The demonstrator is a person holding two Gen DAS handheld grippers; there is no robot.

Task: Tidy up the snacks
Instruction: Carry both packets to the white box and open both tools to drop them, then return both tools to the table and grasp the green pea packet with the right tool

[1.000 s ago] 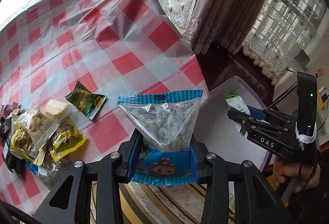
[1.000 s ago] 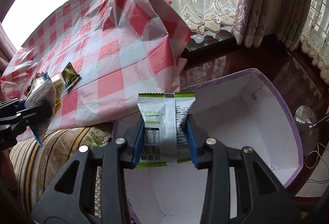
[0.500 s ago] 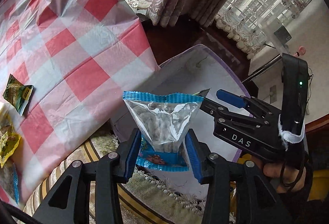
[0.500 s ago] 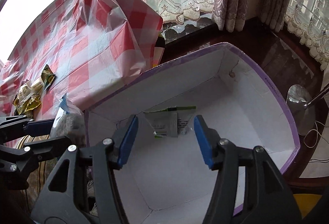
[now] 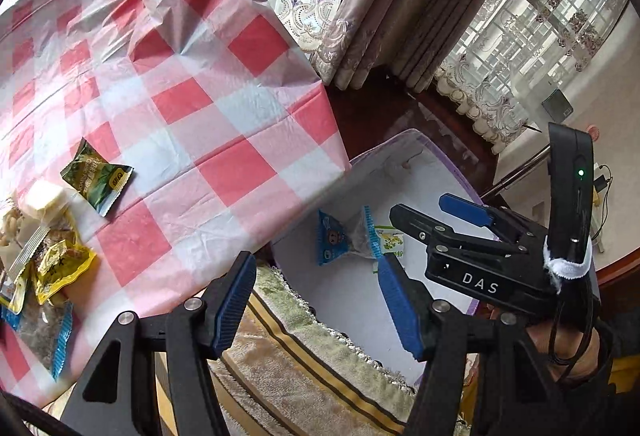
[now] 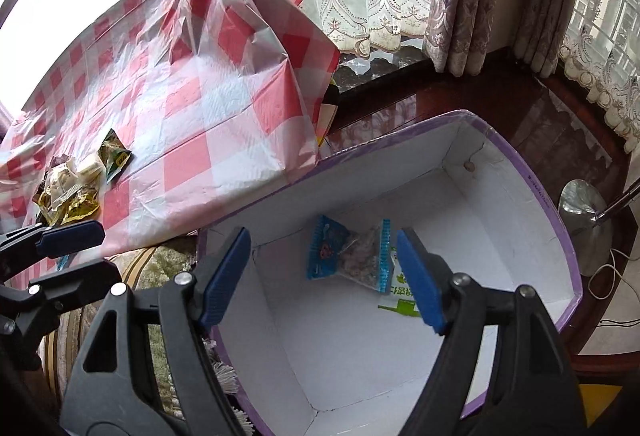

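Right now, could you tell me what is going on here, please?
A person is sorting snacks into a white box. Both claws, left and right, are open and empty above it. A blue packet and a green packet lie inside. More snacks wait on the checked tablecloth.

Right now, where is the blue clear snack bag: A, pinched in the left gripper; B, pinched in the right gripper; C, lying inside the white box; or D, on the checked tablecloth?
C: the blue clear snack bag lies on the floor of the white box, beside the green-and-white packet, and both grippers are open.
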